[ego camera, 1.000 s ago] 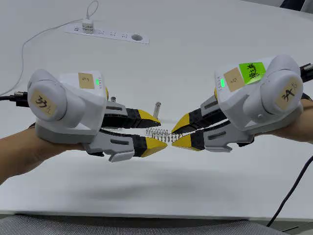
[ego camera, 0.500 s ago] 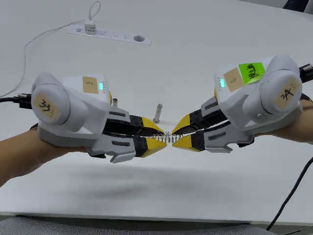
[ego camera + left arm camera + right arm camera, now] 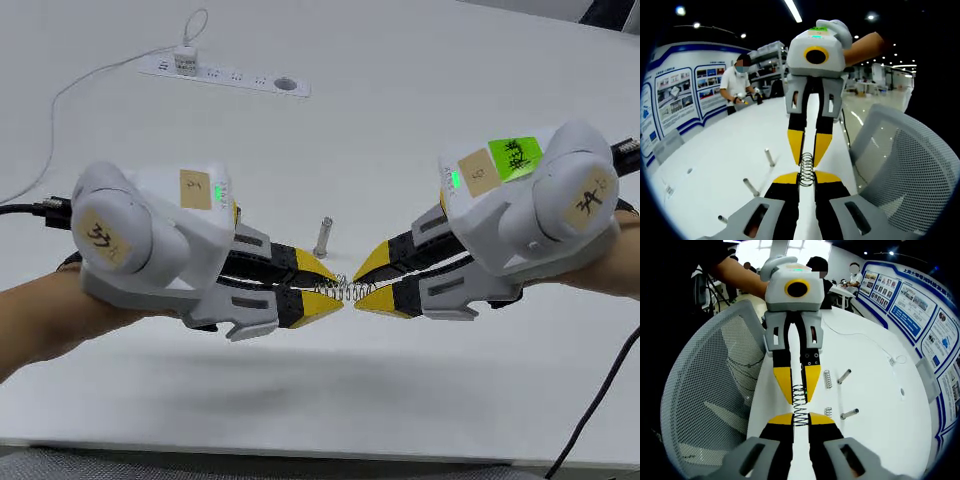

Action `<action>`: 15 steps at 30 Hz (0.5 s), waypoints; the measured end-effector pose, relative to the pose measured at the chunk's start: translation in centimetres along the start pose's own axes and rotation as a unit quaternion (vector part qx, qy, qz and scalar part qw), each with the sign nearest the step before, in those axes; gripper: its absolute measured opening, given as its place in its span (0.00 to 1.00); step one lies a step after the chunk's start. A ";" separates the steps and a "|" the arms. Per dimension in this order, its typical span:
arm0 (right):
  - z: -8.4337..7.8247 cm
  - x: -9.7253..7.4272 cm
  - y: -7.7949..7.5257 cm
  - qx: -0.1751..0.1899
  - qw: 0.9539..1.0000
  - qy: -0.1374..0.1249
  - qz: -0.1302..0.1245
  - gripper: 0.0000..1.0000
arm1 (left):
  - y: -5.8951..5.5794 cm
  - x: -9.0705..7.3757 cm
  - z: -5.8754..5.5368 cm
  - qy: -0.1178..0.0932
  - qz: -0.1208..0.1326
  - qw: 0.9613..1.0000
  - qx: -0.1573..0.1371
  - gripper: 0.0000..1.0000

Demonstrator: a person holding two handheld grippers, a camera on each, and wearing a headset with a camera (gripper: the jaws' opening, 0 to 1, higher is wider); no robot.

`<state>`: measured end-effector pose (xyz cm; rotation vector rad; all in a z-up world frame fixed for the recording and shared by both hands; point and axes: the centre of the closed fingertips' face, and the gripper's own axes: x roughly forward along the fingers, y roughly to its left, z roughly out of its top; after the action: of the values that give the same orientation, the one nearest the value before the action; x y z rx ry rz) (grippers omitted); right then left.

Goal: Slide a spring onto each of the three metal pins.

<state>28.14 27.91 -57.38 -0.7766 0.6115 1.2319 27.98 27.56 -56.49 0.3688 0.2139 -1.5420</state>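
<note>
Steel coil spring (image 3: 348,290), thin, bare metal: held level above the white surface (image 3: 420,140), well clear of it, spanning the short gap between two tools.

Left tool (image 3: 334,287), white housing, black jaws with yellow tips: jaws drawn nearly together, pinching the spring's left end.

Right tool (image 3: 361,290), same make, green label on top: jaws likewise nearly closed, pinching the spring's right end. The two sets of tips face each other, near but apart.

Slim silver metal pins, three: upright on the surface in a row, apart from one another, the middle one at (image 3: 751,187) in the left gripper view. In the head view one pin (image 3: 322,237) stands just beyond the tool tips.

Spare coil springs, two: lying flat on the surface in the right gripper view, one (image 3: 827,378) just beside a pin, the other (image 3: 828,411) just beside a second pin.

White power strip (image 3: 222,73): flat at the far side of the surface, a small white plug seated at its left end, a white cable (image 3: 60,95) trailing off leftward.
</note>
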 end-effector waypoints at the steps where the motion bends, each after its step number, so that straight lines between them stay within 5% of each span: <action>1: 0.0 0.0 0.1 0.000 1.000 -0.001 0.001 0.11 | 0.0 0.0 0.0 0.000 -0.001 1.000 0.000 0.09; 15: 0.0 0.3 0.5 0.025 1.000 -0.015 0.012 0.12 | -0.4 -0.3 0.3 -0.007 -0.011 1.000 0.003 0.09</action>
<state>27.69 28.16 -57.75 -0.7095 0.6252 1.2434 27.50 27.75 -56.10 0.3606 0.2033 -1.5662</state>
